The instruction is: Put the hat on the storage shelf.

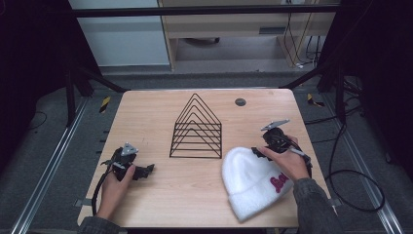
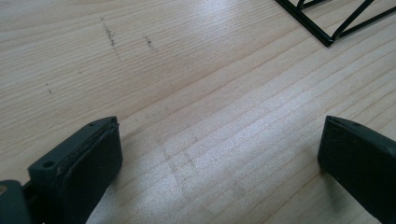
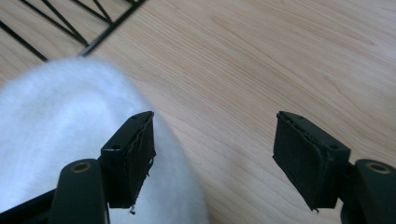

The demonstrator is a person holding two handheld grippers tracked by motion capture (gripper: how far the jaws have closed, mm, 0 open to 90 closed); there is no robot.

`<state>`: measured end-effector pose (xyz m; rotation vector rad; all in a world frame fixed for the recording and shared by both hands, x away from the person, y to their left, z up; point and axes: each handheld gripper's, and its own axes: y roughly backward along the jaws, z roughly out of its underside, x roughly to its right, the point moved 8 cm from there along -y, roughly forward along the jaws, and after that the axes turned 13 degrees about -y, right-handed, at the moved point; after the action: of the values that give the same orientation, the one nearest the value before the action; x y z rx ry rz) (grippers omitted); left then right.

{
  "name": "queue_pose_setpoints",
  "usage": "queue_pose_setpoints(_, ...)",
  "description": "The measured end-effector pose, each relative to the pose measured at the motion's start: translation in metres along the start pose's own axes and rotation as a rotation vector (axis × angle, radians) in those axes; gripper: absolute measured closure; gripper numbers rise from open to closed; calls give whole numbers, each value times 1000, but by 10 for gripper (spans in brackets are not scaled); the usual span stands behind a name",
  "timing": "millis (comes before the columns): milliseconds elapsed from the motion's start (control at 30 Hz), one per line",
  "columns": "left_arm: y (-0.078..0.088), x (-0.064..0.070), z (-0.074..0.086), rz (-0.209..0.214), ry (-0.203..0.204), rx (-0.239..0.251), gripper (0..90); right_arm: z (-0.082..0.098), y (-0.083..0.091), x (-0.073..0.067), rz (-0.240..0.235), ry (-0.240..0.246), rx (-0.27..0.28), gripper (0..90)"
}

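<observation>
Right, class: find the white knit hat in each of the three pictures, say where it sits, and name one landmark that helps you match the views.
High view: the white knit hat lies at the lower right of the table, under the person's right forearm.
Left gripper view: the hat is not in it.
Right gripper view: the hat fills the lower left, behind one jaw.
Shared landmark: the black wire rack, seen at the top right and top left corners.
</observation>
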<state>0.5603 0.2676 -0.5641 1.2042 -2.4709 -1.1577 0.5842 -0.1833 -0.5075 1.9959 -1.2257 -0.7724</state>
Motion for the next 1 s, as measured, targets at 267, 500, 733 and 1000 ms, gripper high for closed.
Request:
queue_pose_setpoints(267,0,0,0,-1,-1,1,0,1,-8,-24,-59,32,-28,322)
queue_pose_setpoints(500,0,0,0,0,0,1,0,12,-32,-37,-71,39,-74,363)
queue_pose_setpoints(733,0,0,0,-1,-1,1,0,14,-32,-38,-106,49,-100,595)
queue_pose_setpoints(1000,-1,-1,-1,-2,1,1,0,14,-11,-42,-138,81,-55,818)
